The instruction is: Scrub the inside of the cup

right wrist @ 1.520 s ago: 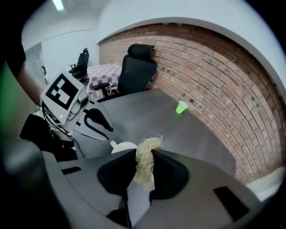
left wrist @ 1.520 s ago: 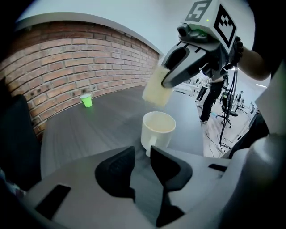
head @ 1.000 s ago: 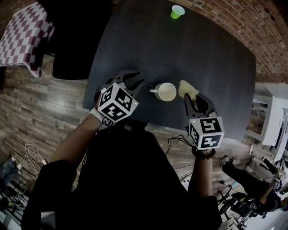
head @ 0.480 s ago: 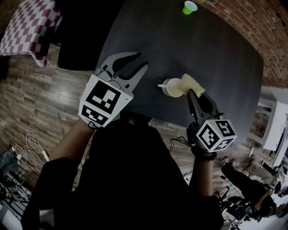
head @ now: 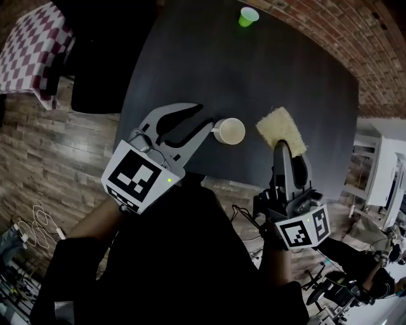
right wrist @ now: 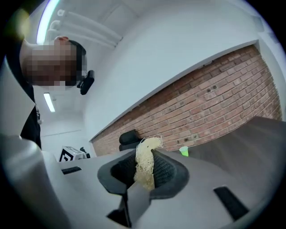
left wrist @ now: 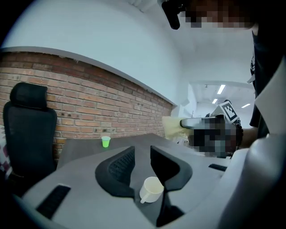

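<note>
A cream cup (head: 231, 131) with its handle to the left stands upright on the dark table (head: 254, 76) near the front edge. In the left gripper view the cup (left wrist: 152, 189) shows low between the jaws. My left gripper (head: 190, 127) is open, raised just left of the cup, with nothing in it. My right gripper (head: 282, 145) is lifted to the right of the cup and shut on a pale loofah sponge (head: 281, 129). The sponge (right wrist: 145, 164) fills the gap between the right fingers.
A small green cup (head: 248, 16) stands at the table's far edge. A black office chair (head: 95, 57) sits to the left, next to a checkered cloth (head: 32, 51). Brick wall lies behind the table, wooden floor below.
My right gripper has lifted the sponge up and away to the right of the cup. My left gripper has lowered slightly toward the cup's handle side.
</note>
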`<state>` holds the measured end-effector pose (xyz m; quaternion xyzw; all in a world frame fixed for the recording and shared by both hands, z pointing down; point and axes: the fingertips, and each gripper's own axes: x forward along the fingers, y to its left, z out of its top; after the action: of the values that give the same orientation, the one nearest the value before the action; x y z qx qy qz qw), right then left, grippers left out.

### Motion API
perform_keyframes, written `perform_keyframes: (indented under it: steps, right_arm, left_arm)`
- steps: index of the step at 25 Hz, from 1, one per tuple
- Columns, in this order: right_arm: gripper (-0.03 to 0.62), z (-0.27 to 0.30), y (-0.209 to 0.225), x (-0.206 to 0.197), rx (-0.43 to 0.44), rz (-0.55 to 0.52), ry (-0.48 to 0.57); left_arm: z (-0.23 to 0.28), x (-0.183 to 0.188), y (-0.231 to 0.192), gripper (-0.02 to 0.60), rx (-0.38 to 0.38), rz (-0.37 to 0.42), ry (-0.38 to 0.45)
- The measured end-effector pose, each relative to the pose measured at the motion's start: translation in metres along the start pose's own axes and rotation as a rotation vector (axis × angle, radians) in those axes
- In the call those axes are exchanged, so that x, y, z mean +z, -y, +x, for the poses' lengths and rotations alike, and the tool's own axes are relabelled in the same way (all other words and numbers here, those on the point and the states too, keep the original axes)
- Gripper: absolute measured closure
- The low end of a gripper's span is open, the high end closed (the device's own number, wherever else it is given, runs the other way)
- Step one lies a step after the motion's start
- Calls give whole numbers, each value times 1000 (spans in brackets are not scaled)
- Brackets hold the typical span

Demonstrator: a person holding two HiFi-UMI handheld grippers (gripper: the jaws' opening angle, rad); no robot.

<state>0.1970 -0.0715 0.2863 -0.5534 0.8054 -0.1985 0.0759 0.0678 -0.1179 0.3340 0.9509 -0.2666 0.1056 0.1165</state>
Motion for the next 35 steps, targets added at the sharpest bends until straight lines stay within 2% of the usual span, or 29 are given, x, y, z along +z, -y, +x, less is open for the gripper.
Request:
perform_keyframes:
  steps: [4, 8, 16, 25, 30, 35]
  right_arm:
    - [505, -9, -3, 17, -11, -54, 37]
    - [505, -15, -8, 26, -7, -92, 56]
    - [505, -20, -17, 38, 7, -131, 92]
    - [505, -18, -18, 35, 15, -128, 84]
    - [505, -17, -19, 34, 13, -127, 81]
    - [505, -18, -22, 34, 12, -126, 84]
  left_arm:
    - [5, 4, 9, 463, -26, -3, -18]
    - [8, 17, 12, 463, -32, -10, 39]
    - [3, 36, 20, 462, -38, -6, 79]
    - [5, 24, 19, 463, -42, 17, 45]
    - [6, 9, 16, 463, -40, 37, -20]
    - [6, 0, 14, 463, -42, 37, -37]
